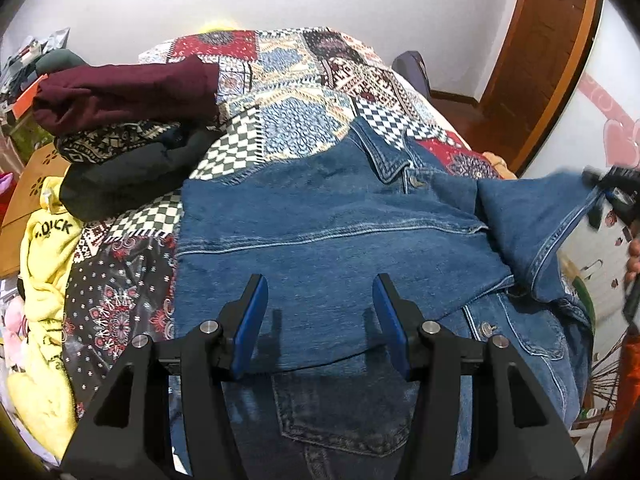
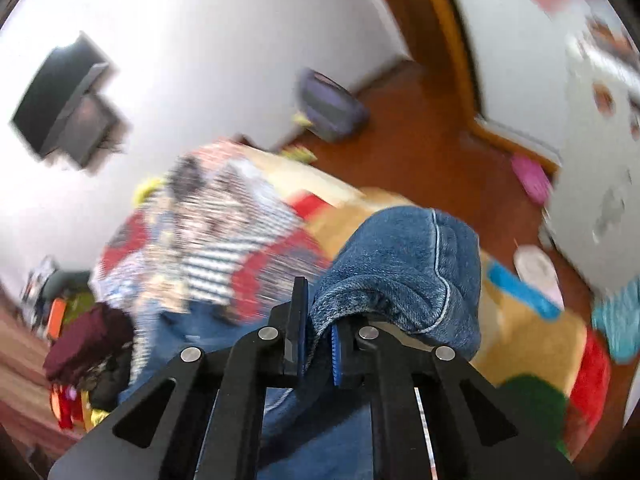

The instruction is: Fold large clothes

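Observation:
A blue denim jacket lies spread on the patchwork bedspread, collar toward the far side. My left gripper hovers open just above the jacket's back panel, nothing between its blue pads. The jacket's right sleeve is lifted off the bed, and my right gripper at the right edge is shut on its cuff. In the right wrist view the right gripper pinches the denim, and the sleeve bunches over its right finger. That view is blurred.
A stack of folded clothes, maroon on top, sits at the bed's far left. A yellow garment lies at the left edge. Darker jeans lie under the jacket's near hem. A wooden door frame and wooden floor are to the right.

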### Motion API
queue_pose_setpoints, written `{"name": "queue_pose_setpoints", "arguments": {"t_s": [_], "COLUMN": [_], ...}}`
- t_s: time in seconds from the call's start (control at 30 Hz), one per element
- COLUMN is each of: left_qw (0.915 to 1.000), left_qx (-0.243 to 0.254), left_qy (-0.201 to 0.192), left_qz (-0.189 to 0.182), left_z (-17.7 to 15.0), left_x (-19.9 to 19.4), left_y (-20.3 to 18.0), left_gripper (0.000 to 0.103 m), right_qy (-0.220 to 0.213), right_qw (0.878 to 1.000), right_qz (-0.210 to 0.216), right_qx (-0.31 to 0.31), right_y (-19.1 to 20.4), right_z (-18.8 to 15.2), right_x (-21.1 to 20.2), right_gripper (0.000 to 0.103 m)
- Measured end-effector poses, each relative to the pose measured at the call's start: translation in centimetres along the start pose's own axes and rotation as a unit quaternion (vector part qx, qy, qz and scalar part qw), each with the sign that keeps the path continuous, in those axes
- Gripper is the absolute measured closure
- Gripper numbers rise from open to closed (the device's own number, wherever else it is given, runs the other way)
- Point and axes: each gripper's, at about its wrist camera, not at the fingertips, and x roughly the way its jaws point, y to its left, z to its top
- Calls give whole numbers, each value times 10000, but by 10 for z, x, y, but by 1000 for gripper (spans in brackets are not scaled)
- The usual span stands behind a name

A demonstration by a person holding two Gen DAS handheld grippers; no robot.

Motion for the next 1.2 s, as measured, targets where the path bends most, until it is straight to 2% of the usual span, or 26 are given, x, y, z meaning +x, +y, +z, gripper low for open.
{"name": "queue_pose_setpoints", "arguments": {"t_s": [0.1, 0.23, 0.4, 0.5, 0.6, 0.67, 0.73, 0.83, 0.9, 0.93, 0.97, 1.0, 1.03, 1.07, 1.13, 1.2], "left_qw": [9999, 9992, 9984, 9976, 9963, 9950, 9937, 9922, 9915, 9914, 9914, 9915, 9920, 9926, 9939, 9952], "left_qx": [-102, -262, -373, -501, -705, -867, -1013, -1170, -1246, -1264, -1272, -1264, -1233, -1189, -1085, -965], "left_qy": [-121, -286, -415, -461, -458, -438, -398, -304, -223, -191, -157, -139, -125, -121, -122, -120], "left_qz": [-48, -58, -8, 87, 182, 235, 271, 311, 304, 294, 279, 263, 230, 195, 139, 55], "left_z": [0, -2, -11, -20, -31, -39, -48, -58, -64, -65, -66, -67, -66, -65, -61, -54], "left_x": [-10, -23, -42, -53, -61, -64, -66, -66, -64, -63, -62, -61, -61, -60, -58, -56], "left_y": [9, 25, 45, 63, 82, 95, 105, 116, 119, 119, 118, 117, 114, 109, 101, 88], "left_gripper": [49, 49, 49, 49, 49, 49, 49, 49, 49, 49, 49, 49, 49, 49, 49, 49], "right_qy": [-274, -389, 12, 667, 1688, 2406, 2726, 2837, 2884, 2941, 3032, 3101, 3100, 3064, 2960, 2785], "right_qw": [9958, 9824, 9606, 9467, 9322, 9172, 9058, 8922, 8817, 8765, 8689, 8637, 8619, 8613, 8622, 8690], "right_qz": [517, 1271, 1837, 1848, 1782, 1696, 1483, 1324, 1369, 1405, 1517, 1603, 1644, 1677, 1749, 1785], "right_qx": [-698, -1312, -2086, -2552, -2660, -2685, -2886, -3254, -3474, -3542, -3606, -3636, -3660, -3691, -3721, -3680], "right_y": [62, 136, 211, 243, 250, 247, 244, 242, 245, 248, 246, 244, 242, 241, 238, 234], "right_z": [7, -4, -46, -93, -137, -171, -197, -218, -220, -215, -213, -209, -207, -205, -196, -182], "right_x": [-29, -54, -51, -20, 28, 58, 69, 67, 56, 54, 48, 42, 37, 30, 19, 10], "right_gripper": [95, 96, 96, 96, 96, 96, 95, 91, 87, 82, 72, 68, 62, 60, 60, 60]}}
